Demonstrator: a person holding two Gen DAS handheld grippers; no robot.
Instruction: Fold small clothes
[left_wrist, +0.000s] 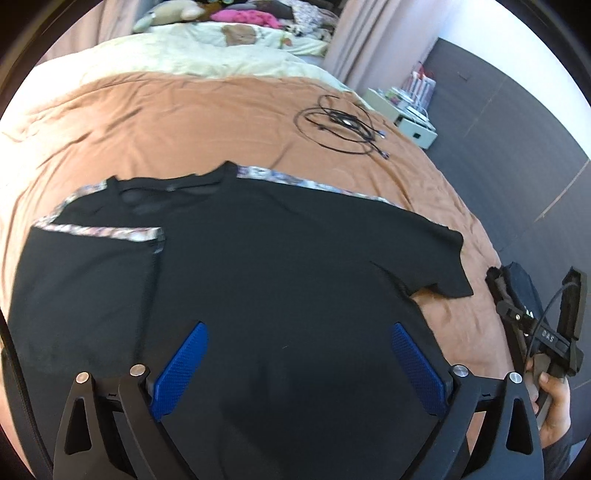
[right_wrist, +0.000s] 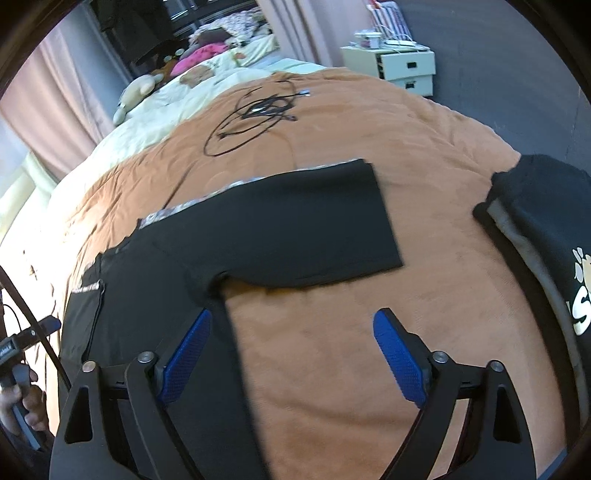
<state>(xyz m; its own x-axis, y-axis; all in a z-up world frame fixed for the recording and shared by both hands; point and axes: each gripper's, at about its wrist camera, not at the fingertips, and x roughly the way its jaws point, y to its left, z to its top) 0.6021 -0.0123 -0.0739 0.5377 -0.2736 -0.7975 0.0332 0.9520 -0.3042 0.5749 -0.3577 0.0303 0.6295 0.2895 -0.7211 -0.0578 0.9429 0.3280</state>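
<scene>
Left gripper: jaws spread wide, nothing between the blue pads; it hangs above the lower body of the black T-shirt. Right gripper: jaws likewise released, straddling the shirt's right side seam, one pad over black cloth, the other over bare brown blanket.

The shirt lies flat, collar away from the grippers. Its left sleeve is folded in over the body, patterned trim showing; its right sleeve still lies spread out on the blanket. Judgement: the right gripper sits near that sleeve's underarm, likely placed to fold it in to match.

Beyond the shirt's collar lies a coil of black cable. Right of the sleeve, apart from it, is a dark folded garment with a white print, cut off by the frame. The shirt's hem is hidden under the gripper frames; contact with the cloth cannot be judged.
</scene>
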